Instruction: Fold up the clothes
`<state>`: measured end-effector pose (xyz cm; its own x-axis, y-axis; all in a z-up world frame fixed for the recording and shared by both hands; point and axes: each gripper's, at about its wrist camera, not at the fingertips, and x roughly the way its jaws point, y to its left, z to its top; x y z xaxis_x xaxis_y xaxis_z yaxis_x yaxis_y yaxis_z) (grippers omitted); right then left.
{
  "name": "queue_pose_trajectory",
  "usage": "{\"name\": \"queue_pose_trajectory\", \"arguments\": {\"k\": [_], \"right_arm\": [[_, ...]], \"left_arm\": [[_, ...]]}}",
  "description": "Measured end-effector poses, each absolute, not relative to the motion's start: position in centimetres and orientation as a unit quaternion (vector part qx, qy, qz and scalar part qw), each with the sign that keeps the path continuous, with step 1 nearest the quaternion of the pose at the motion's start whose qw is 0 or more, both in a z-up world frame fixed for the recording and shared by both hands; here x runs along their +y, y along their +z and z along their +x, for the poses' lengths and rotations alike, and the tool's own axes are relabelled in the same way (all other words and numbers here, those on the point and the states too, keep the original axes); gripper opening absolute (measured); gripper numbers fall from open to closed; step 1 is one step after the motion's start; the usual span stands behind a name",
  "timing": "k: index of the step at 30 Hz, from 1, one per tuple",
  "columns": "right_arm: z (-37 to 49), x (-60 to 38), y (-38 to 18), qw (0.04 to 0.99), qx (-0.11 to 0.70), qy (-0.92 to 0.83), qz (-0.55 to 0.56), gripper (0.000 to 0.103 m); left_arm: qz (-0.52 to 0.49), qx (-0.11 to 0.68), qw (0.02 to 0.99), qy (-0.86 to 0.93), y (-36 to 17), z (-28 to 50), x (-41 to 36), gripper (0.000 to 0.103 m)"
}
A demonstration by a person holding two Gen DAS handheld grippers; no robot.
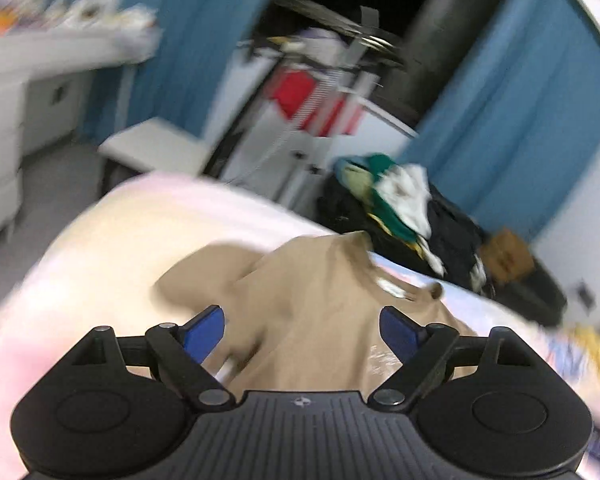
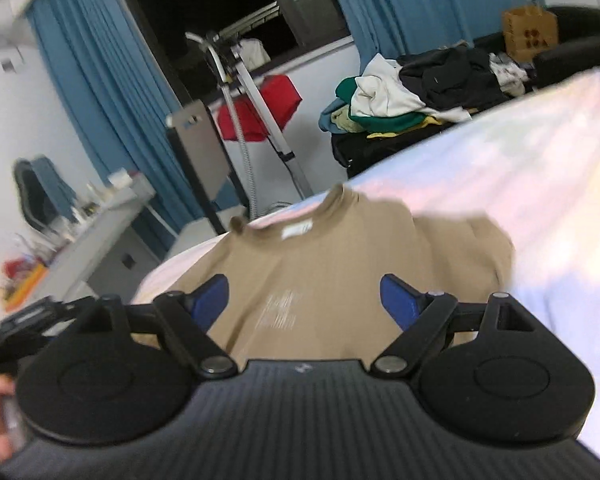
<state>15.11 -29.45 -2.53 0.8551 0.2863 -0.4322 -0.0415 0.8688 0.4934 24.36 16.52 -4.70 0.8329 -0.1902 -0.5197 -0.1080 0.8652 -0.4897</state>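
Tan T-shirt (image 2: 320, 264) lying on a pale bed (image 2: 540, 184), collar toward the far edge, front print facing up — roughly flat in the right wrist view, rumpled with one sleeve bunched in the left wrist view. Left gripper (image 1: 302, 330) hovering above the shirt, blue fingers (image 1: 204, 332) spread wide, pinching nothing. Right gripper (image 2: 304, 300) likewise above the shirt body, fingers (image 2: 398, 300) spread, empty. Both views smeared with motion blur. Beyond the bed, a heap of unfolded clothes (image 2: 412, 100) on a dark seat, a red cloth (image 2: 268, 108) on a drying rack, blue curtains (image 2: 412, 4).

Likely risks from here: closing on a single layer and dragging the shirt askew — or missing the hem altogether at speed. Bunched sleeve probably folding in crooked unless smoothed first. Exact shirt edges hard to tell through the blur.
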Motion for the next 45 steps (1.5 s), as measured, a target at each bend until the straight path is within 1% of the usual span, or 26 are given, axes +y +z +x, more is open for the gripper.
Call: {"name": "queue_pose_trajectory", "arguments": {"k": [1, 3, 6, 9, 12, 15, 16, 17, 20, 25, 27, 28, 29, 30, 31, 32, 35, 38, 39, 40, 42, 45], "right_arm": [[13.7, -29.7, -3.2, 0.929, 0.260, 0.086, 0.249, 0.084], [11.5, -30.1, -4.3, 0.922, 0.276, 0.079, 0.261, 0.073], [10.6, -30.6, -5.4, 0.923, 0.271, 0.073, 0.265, 0.065], [11.3, -31.2, -6.8, 0.923, 0.269, 0.067, 0.268, 0.061], [13.4, -31.6, -8.7, 0.920, 0.272, 0.060, 0.275, 0.061], [15.1, -31.9, -10.7, 0.917, 0.283, 0.055, 0.277, 0.061], [15.7, -31.9, -11.2, 0.914, 0.288, 0.054, 0.279, 0.061], [16.3, -31.9, -11.6, 0.912, 0.292, 0.053, 0.284, 0.061], [17.6, -31.8, -12.1, 0.912, 0.292, 0.049, 0.284, 0.061], [18.6, -31.7, -12.6, 0.919, 0.291, 0.039, 0.265, 0.061], [18.6, -32.0, -12.7, 0.916, 0.292, 0.036, 0.273, 0.061], [18.6, -32.2, -12.7, 0.915, 0.292, 0.035, 0.277, 0.061], [18.6, -32.2, -12.7, 0.914, 0.291, 0.035, 0.279, 0.061], [18.5, -32.2, -12.7, 0.915, 0.290, 0.035, 0.279, 0.061], [18.4, -32.2, -12.6, 0.915, 0.290, 0.035, 0.278, 0.061], [18.2, -32.2, -12.5, 0.916, 0.289, 0.035, 0.277, 0.061], [17.7, -32.2, -12.2, 0.916, 0.286, 0.038, 0.279, 0.061], [17.1, -32.4, -11.9, 0.913, 0.284, 0.044, 0.290, 0.061], [17.0, -32.5, -11.8, 0.911, 0.285, 0.045, 0.293, 0.061], [16.9, -32.5, -11.7, 0.911, 0.284, 0.048, 0.296, 0.061], [16.6, -32.5, -11.7, 0.909, 0.284, 0.053, 0.299, 0.061], [16.7, -32.6, -12.0, 0.904, 0.291, 0.053, 0.309, 0.061]], "left_arm": [[-0.278, 0.289, 0.916, -0.009, -5.5, 23.7, 17.2, 0.082], [-0.310, 0.289, 0.906, 0.016, -7.2, 22.9, 18.4, 0.079], [-0.353, 0.288, 0.889, 0.040, -9.5, 23.0, 20.1, 0.074], [-0.405, 0.283, 0.868, 0.057, -12.3, 24.8, 21.4, 0.069], [-0.431, 0.270, 0.859, 0.058, -14.6, 27.8, 21.9, 0.059], [-0.418, 0.261, 0.868, 0.056, -15.5, 30.8, 21.9, 0.042], [-0.410, 0.259, 0.873, 0.055, -15.6, 31.8, 21.9, 0.027], [-0.392, 0.260, 0.880, 0.059, -15.6, 32.8, 21.7, 0.005], [-0.258, 0.272, 0.921, 0.108, -13.2, 35.4, 20.2, 0.004], [-0.108, 0.266, 0.948, 0.135, -7.6, 39.4, 19.6, 0.004], [-0.091, 0.291, 0.943, 0.136, -7.0, 40.6, 19.3, 0.005], [-0.101, 0.294, 0.940, 0.140, -7.1, 40.3, 19.3, 0.010], [-0.112, 0.296, 0.938, 0.144, -7.2, 40.0, 19.3, 0.020], [-0.122, 0.299, 0.935, 0.148, -7.3, 39.7, 19.3, 0.026], [-0.135, 0.299, 0.932, 0.152, -7.4, 39.3, 19.4, 0.041], [-0.156, 0.294, 0.930, 0.155, -7.7, 38.3, 19.6, 0.044], [-0.268, 0.284, 0.906, 0.161, -9.5, 34.1, 21.8, 0.045], [-0.406, 0.273, 0.856, 0.165, -12.5, 30.0, 24.2, 0.046], [-0.431, 0.277, 0.844, 0.160, -13.5, 29.3, 24.8, 0.046], [-0.452, 0.278, 0.833, 0.156, -14.4, 28.7, 24.9, 0.043], [-0.479, 0.261, 0.824, 0.154, -15.3, 27.7, 25.0, 0.041], [-0.526, 0.211, 0.807, 0.164, -15.9, 25.5, 24.6, 0.041]]}}
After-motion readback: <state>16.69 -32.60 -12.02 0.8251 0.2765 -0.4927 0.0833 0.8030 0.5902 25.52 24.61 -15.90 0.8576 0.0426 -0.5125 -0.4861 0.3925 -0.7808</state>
